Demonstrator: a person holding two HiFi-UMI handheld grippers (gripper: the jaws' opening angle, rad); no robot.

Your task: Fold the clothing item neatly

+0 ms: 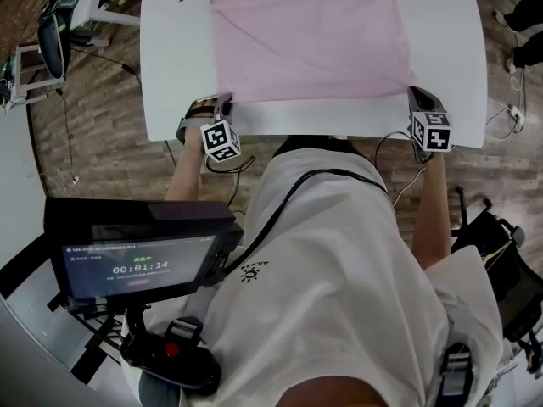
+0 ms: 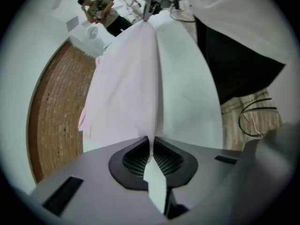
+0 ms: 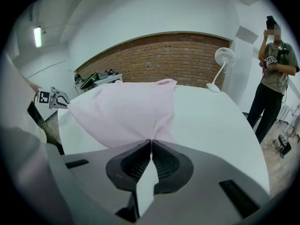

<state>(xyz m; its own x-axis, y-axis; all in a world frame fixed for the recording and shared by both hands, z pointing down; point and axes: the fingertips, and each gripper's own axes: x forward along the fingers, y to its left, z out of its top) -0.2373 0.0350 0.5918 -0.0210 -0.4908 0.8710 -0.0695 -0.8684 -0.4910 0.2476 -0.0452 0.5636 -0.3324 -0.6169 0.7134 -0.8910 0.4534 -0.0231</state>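
A pink garment lies spread flat on the white table. Its near hem runs along the table's front edge. At the hem's left corner my left gripper is shut on the cloth; in the left gripper view the pink fabric runs straight into the closed jaws. My right gripper is shut on the hem's right corner, and the fabric rises in a slight fold from its closed jaws. Each gripper view shows the other gripper at the far end of the taut hem.
A person stands beyond the table's right side, near a white fan. Another person stands at the far end. A screen on a rig hangs at my chest's left. Desks with gear stand on the wooden floor.
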